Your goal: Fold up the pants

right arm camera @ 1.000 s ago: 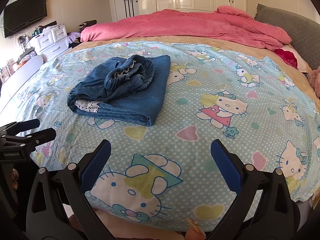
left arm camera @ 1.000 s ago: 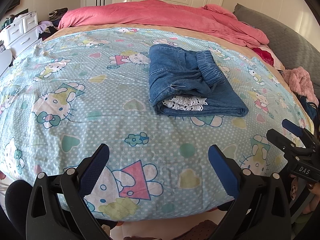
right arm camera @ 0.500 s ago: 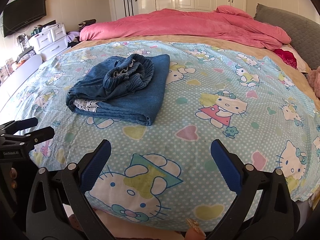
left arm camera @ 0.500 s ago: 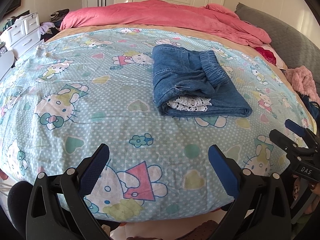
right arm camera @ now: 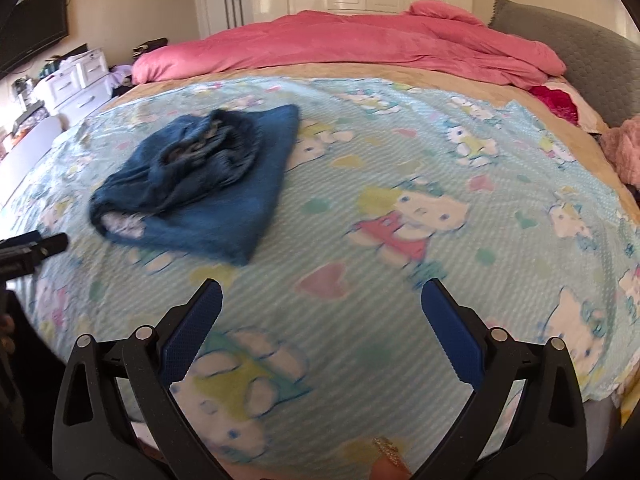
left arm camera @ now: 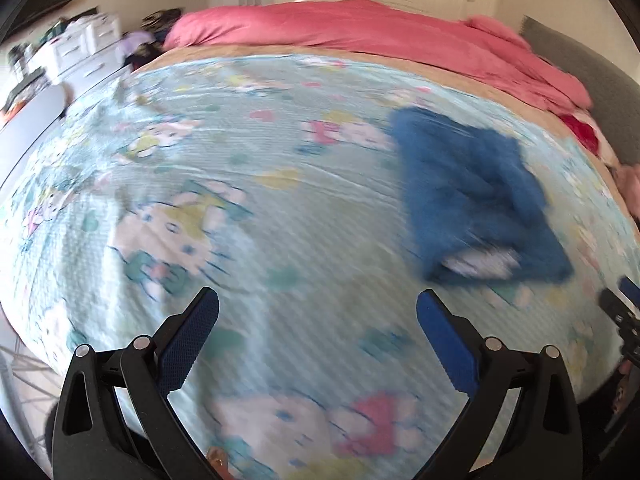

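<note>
- My left claw (left arm camera: 318, 334) is wide open and holds nothing
- My right claw (right arm camera: 322, 330) is wide open too, with nothing in it
- The pants (right arm camera: 200, 184) lie on the bed (right arm camera: 400, 280), on the light blue cartoon sheet, well ahead of both claws and not touching either
- From the left claw the pants (left arm camera: 476, 200) are ahead and off to the right
- From the right claw they are ahead and off to the left
- So the pants sit between my two claws, and I think neither one is much nearer
- The long side of the bundle runs away from me, toward the pink blanket (right arm camera: 360, 44) at the far end of the bed
- The pants are dark blue denim, folded into a thick block
- The stretchy waist part is bunched up on top, a bit lumpy
- A bit of white cloth peeks out at the near end
- Both views are blurry, so I cannot see small things well
- I think the fold is just about done, maybe the top needs a pat
</note>
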Action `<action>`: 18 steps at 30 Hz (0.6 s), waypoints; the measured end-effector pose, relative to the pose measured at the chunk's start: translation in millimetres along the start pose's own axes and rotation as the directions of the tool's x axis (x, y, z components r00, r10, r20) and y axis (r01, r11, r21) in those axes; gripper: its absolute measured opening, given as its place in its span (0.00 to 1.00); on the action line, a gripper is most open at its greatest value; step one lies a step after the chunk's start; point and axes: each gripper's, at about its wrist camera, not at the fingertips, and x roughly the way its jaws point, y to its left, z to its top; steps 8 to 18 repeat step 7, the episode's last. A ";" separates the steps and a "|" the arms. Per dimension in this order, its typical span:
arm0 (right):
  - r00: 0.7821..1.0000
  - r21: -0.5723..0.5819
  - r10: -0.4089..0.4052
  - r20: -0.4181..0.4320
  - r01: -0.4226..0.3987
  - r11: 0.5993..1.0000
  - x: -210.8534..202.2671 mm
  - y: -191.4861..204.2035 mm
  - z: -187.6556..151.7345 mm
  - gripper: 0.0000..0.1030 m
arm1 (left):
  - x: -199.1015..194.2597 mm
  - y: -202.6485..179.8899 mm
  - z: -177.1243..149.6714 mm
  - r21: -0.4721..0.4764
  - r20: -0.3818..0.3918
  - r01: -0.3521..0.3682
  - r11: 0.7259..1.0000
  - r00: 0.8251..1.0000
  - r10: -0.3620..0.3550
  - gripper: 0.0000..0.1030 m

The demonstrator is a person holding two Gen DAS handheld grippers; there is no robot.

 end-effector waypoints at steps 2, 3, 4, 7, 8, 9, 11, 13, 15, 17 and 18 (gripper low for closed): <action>0.999 0.010 -0.041 0.011 0.041 0.999 7.6 -15.4 12.4 0.91 | 11.6 18.6 16.8 -0.039 -0.013 -0.024 0.999 1.000 0.024 0.96; 0.998 0.019 -0.066 0.013 0.066 0.998 13.3 -24.6 19.3 0.91 | 16.9 27.8 25.6 -0.058 -0.012 -0.038 0.998 0.999 0.037 0.96; 0.996 0.028 -0.087 0.009 0.087 0.996 18.2 -32.5 24.4 0.91 | 20.8 34.6 32.1 -0.070 -0.015 -0.046 0.996 0.999 0.045 0.96; 0.991 0.082 -0.132 -0.023 0.133 0.988 42.2 -65.8 47.2 0.91 | 34.8 57.6 58.6 -0.107 -0.017 -0.069 0.992 0.998 0.068 0.96; 0.991 0.082 -0.132 -0.023 0.133 0.988 42.2 -65.8 47.2 0.91 | 34.8 57.6 58.6 -0.107 -0.017 -0.069 0.992 0.998 0.068 0.96; 0.991 0.082 -0.132 -0.023 0.133 0.988 42.2 -65.8 47.2 0.91 | 34.8 57.6 58.6 -0.107 -0.017 -0.069 0.992 0.998 0.068 0.96; 0.991 0.082 -0.132 -0.023 0.133 0.988 42.2 -65.8 47.2 0.91 | 34.8 57.6 58.6 -0.107 -0.017 -0.069 0.992 0.998 0.068 0.96; 0.991 0.082 -0.132 -0.023 0.133 0.988 42.2 -65.8 47.2 0.91 | 34.8 57.6 58.6 -0.107 -0.017 -0.069 0.992 0.998 0.068 0.96; 0.991 0.082 -0.132 -0.023 0.133 0.988 42.2 -65.8 47.2 0.91 | 34.8 57.6 58.6 -0.107 -0.017 -0.069 0.992 0.998 0.068 0.96; 0.991 0.082 -0.132 -0.023 0.133 0.988 42.2 -65.8 47.2 0.91 | 34.8 57.6 58.6 -0.107 -0.017 -0.069 0.992 0.998 0.068 0.96; 0.991 0.082 -0.132 -0.023 0.133 0.988 42.2 -65.8 47.2 0.91 | 34.8 57.6 58.6 -0.107 -0.017 -0.069 0.992 0.998 0.068 0.96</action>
